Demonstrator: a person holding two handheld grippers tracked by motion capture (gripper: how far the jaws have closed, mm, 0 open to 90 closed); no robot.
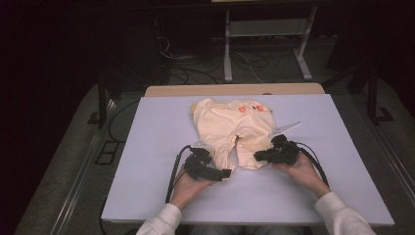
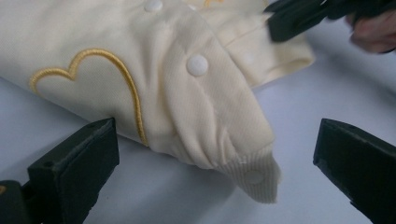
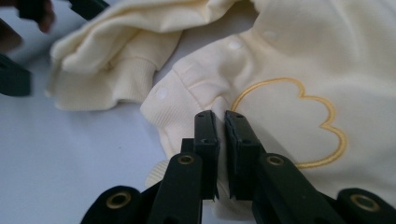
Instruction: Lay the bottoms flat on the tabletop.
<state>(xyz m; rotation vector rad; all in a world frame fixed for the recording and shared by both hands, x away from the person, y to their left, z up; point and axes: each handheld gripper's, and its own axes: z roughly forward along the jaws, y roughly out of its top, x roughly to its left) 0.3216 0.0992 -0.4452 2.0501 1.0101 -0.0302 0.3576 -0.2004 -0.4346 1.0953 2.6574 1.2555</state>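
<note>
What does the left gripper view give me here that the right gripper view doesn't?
Left gripper view alone: the left gripper open, jaws wide on either side of a ribbed leg cuff, not touching it, and a white snap on that leg.

Right gripper view alone: the right gripper shut on a fold of the cream baby garment, beside an embroidered yellow outline.

Both: the same garment lying on the pale table, with the opposite gripper at the top edge.

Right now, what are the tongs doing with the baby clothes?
Right tongs shut on one leg of the cream baby romper. Left tongs open around the other leg cuff, not gripping. Nothing in the way.
</note>
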